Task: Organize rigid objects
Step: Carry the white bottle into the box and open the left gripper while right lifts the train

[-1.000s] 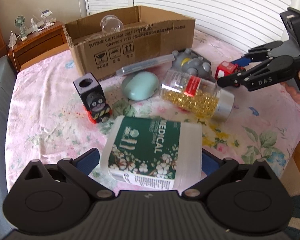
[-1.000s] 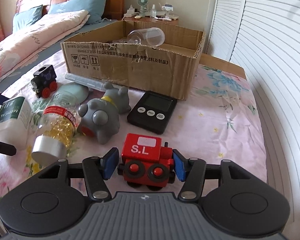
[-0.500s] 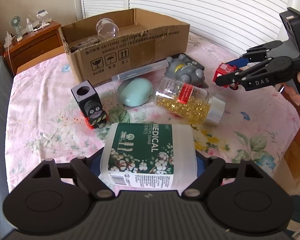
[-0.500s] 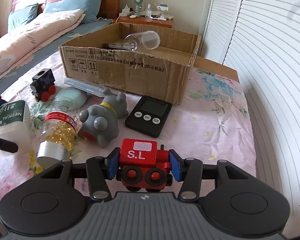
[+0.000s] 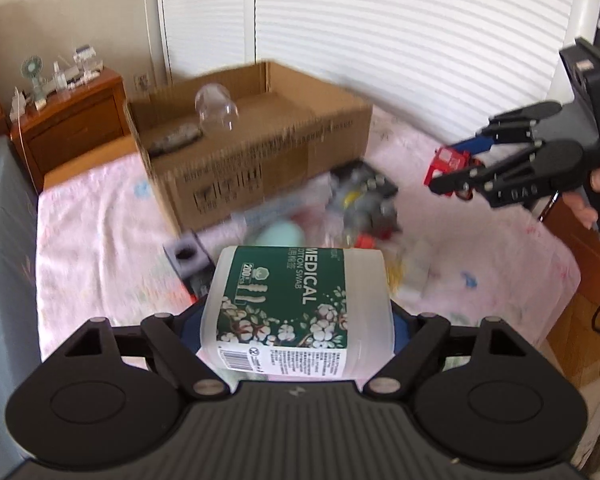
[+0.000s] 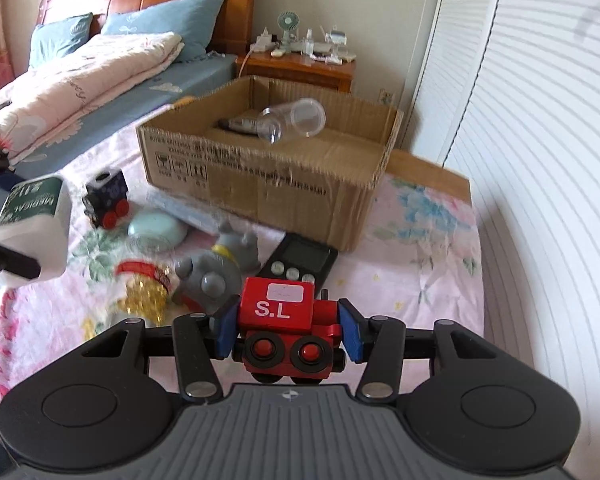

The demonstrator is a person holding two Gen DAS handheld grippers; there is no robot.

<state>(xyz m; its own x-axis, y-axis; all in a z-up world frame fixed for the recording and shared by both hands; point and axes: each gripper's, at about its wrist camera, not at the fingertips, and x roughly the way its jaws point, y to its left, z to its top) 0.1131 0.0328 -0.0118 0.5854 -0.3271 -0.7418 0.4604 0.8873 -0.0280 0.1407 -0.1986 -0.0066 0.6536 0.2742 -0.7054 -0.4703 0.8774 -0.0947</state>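
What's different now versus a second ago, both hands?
The left gripper closed on the white cotton-swab tub with the green label and lifted it; the right gripper tightened on the red toy train and raised it too. The brown cardboard box and other items stayed put.

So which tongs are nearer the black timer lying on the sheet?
Right. The right tongs, shut on the red toy train, hang just in front of the timer. The left tongs, holding the cotton swab tub, sit further off beyond the grey toy.
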